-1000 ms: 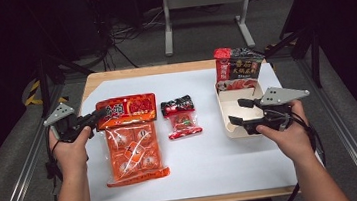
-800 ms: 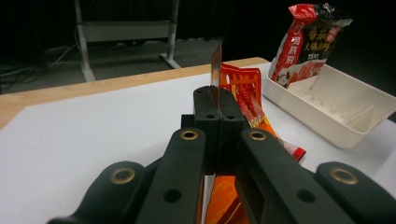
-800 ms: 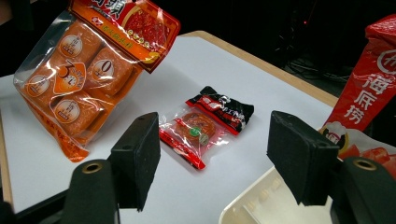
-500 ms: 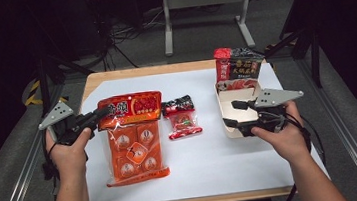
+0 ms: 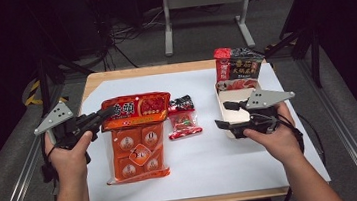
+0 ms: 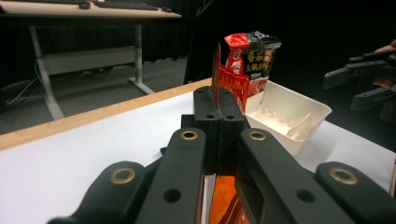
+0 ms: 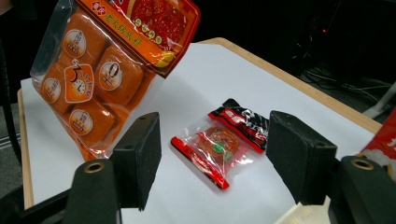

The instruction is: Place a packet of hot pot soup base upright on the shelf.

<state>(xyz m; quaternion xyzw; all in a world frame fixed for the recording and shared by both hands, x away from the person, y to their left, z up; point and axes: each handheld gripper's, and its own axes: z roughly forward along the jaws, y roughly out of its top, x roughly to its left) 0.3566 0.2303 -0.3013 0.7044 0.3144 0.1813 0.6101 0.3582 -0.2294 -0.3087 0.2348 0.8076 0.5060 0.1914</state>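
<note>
My left gripper (image 5: 105, 114) is shut on the top edge of a large orange snack bag (image 5: 138, 145), and the bag's upper end is raised off the white sheet while its lower end rests on it. In the left gripper view the jaws (image 6: 218, 109) pinch the bag's thin edge (image 6: 216, 65). My right gripper (image 5: 223, 115) stands open with nothing between its pads, at the left side of a white tray (image 5: 230, 87). In the right gripper view the open gripper (image 7: 215, 154) looks at a small red packet (image 7: 219, 144) and the lifted bag (image 7: 102, 70).
A red and black noodle pack (image 5: 238, 66) stands upright at the tray's far end. The small red packet (image 5: 184, 122) lies mid-table between the bag and the tray. A white sheet (image 5: 213, 167) covers the wooden table; a metal stand (image 5: 202, 7) is behind it.
My left gripper has risen with the bag's top edge, tilting the bag up off the sheet. The right gripper has drifted slightly left and stayed open.
</note>
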